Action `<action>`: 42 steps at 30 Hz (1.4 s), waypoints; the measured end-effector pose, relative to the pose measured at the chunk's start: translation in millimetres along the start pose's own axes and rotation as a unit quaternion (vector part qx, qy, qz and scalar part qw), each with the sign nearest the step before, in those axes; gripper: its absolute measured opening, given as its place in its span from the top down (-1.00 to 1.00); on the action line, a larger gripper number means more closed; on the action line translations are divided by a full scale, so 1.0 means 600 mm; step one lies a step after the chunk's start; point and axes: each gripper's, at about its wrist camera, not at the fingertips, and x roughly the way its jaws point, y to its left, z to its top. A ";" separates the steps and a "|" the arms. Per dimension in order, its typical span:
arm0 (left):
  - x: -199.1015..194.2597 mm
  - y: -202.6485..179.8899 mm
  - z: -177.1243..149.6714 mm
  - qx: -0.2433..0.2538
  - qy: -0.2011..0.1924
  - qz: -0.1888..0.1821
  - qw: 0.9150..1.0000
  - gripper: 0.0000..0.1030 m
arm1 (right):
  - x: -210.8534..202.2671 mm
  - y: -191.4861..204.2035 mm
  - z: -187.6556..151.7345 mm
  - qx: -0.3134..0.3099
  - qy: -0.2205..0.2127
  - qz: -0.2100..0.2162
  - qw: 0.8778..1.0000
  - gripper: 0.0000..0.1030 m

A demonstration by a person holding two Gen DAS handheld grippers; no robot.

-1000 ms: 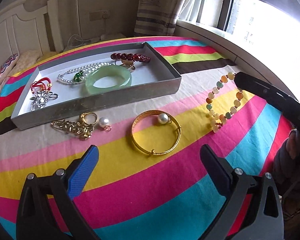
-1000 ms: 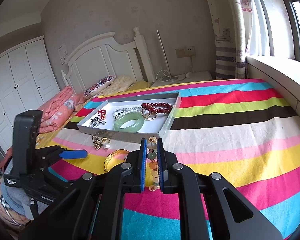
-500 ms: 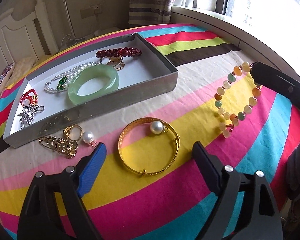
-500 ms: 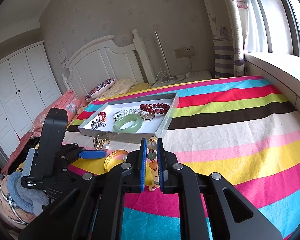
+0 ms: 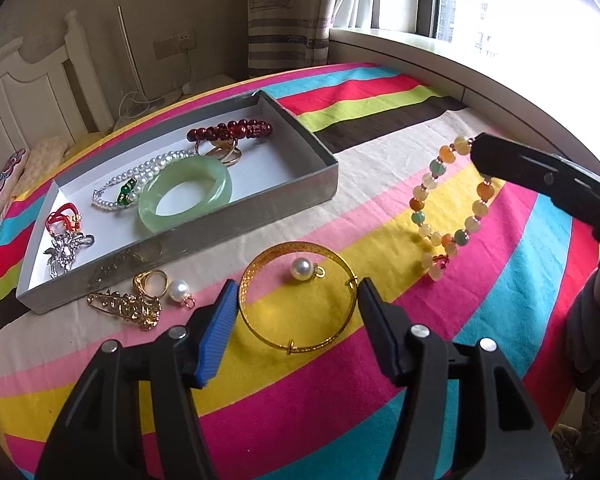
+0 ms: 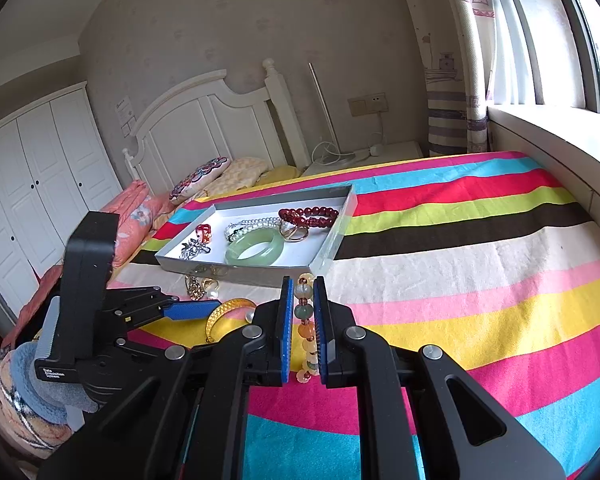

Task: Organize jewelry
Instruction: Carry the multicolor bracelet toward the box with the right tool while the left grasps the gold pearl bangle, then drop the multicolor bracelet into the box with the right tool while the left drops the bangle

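Observation:
My right gripper (image 6: 303,286) is shut on a multicoloured bead bracelet (image 6: 305,312) and holds it hanging above the striped bedspread; the bracelet (image 5: 446,204) also shows in the left wrist view. My left gripper (image 5: 296,294) is open, its fingers on either side of a gold bangle (image 5: 298,294) lying flat, with a loose pearl pendant (image 5: 303,269) inside its ring. A grey tray (image 5: 236,226) holds a green jade bangle (image 5: 185,196), a dark red bead bracelet (image 5: 230,131), a pearl strand (image 5: 148,170), rings, a red cord piece and a silver brooch.
In front of the tray lie a gold brooch (image 5: 126,307), a gold ring (image 5: 152,280) and a second pearl pendant (image 5: 179,290). A window ledge (image 6: 548,152) runs along the right of the bed. Pillows and a white headboard (image 6: 204,128) stand behind.
My left gripper has moved forward and down until its fingers flank the gold bangle. The right gripper still holds the bead bracelet, lifted slightly.

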 end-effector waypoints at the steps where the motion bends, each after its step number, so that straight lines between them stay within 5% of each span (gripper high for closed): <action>1: -0.005 -0.001 0.003 0.001 -0.004 0.000 1.000 -0.17 | 0.000 0.000 0.000 0.000 0.000 0.000 1.000 0.79; 26: -0.042 0.055 0.015 -0.029 -0.032 0.016 0.999 -0.17 | 0.008 0.059 0.056 -0.056 -0.020 0.005 0.998 0.79; 42: -0.032 0.188 0.055 -0.113 -0.045 0.053 0.991 -0.17 | 0.133 0.105 0.152 -0.081 0.005 0.027 0.996 0.79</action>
